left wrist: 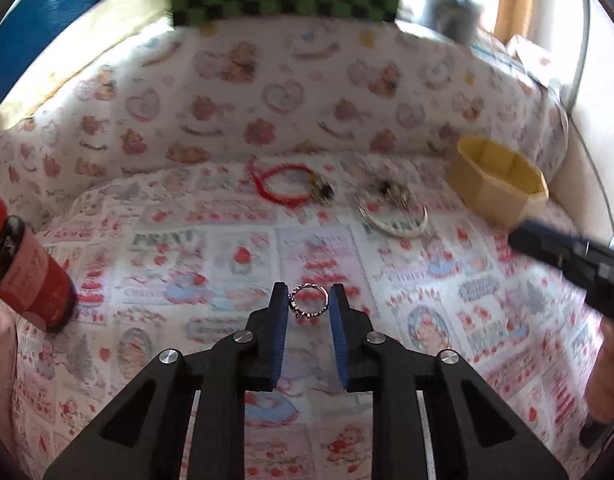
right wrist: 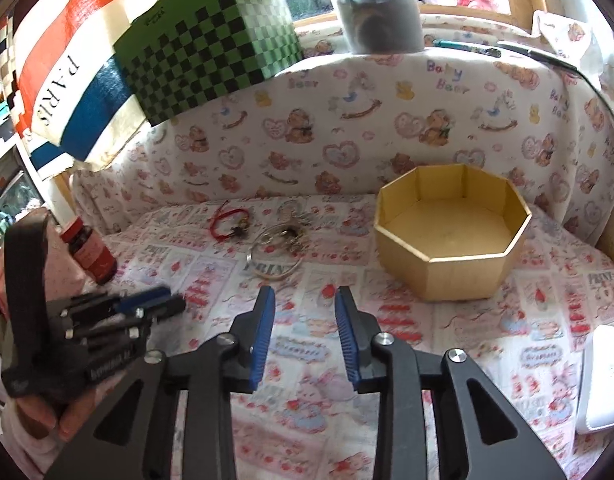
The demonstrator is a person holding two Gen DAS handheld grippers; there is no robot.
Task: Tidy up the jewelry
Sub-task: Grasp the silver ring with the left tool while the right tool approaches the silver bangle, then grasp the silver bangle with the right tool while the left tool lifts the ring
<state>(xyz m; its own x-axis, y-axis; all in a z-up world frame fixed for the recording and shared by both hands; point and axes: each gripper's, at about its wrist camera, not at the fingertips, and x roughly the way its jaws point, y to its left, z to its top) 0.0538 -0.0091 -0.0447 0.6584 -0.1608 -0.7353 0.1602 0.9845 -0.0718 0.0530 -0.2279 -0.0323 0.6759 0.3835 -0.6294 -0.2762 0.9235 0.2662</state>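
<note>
Pinching a silver ring (left wrist: 308, 305) between its pads, the left gripper (left wrist: 307, 300) hangs above the bench (left wrist: 227, 248); the right gripper (right wrist: 305, 304) stands partly open, empty, near the gold box (right wrist: 451, 232).

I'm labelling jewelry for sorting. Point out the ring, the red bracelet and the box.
ring (left wrist: 309, 301), left wrist view, on its band
red bracelet (left wrist: 285, 182), left wrist view, on its cord
box (right wrist: 455, 276), right wrist view, on its front wall
</note>
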